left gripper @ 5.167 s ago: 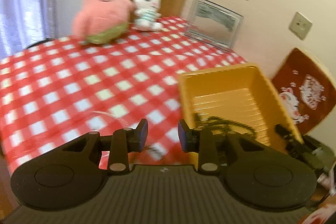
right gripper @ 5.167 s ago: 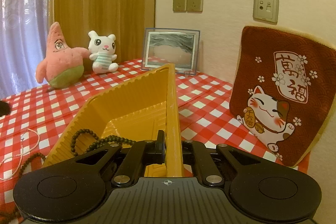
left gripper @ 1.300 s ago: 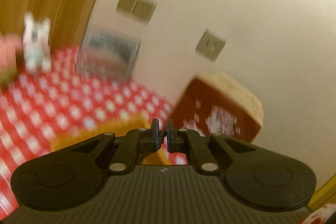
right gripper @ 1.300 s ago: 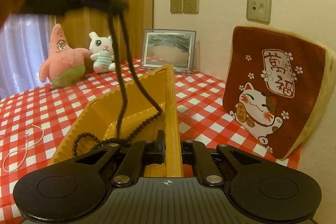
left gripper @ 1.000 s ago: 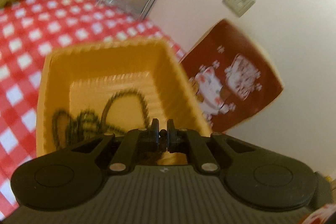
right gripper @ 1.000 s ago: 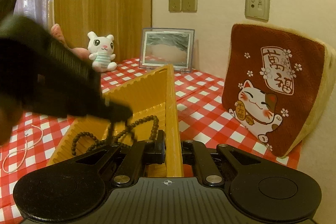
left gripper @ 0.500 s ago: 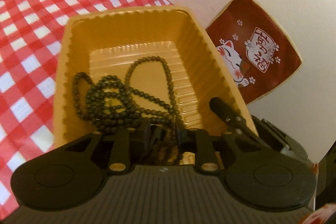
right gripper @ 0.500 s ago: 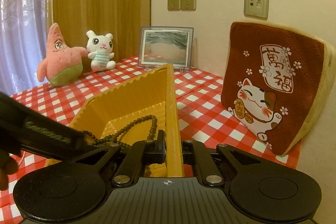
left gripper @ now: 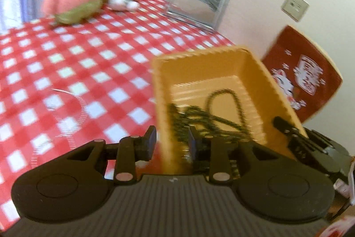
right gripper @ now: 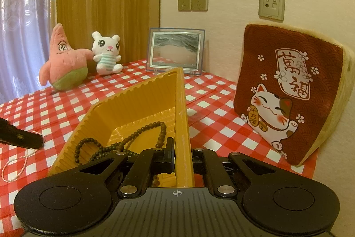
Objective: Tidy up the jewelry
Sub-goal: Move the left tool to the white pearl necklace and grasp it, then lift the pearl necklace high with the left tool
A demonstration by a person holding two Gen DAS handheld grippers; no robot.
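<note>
The right tongs [right gripper: 181,161] are pinching the near wall of the ribbed yellow plastic tray [right gripper: 142,99], closed tight on its rim at the lower centre of the right wrist view and steadying it on the red-and-white checked tabletop [right gripper: 66,108]. The long dark beaded necklace [right gripper: 124,143] is lying coiled on the tray floor, with one loop reaching close to the clamped wall. The left tongs [left gripper: 170,142] are opening with nothing between the pads, hanging over the tray's left wall at the bottom of the blurred left wrist view. A thin pale bead string [right gripper: 15,166] is waiting on the cloth at the lower left of the right wrist view, well apart from the tray. The risks, as I judge them: the light tray is tipping or sliding if the right grip shifts; the fine pale string is slipping through half-open pads or snagging the cloth; and a hasty drop is tangling it with the dark beads.
</note>
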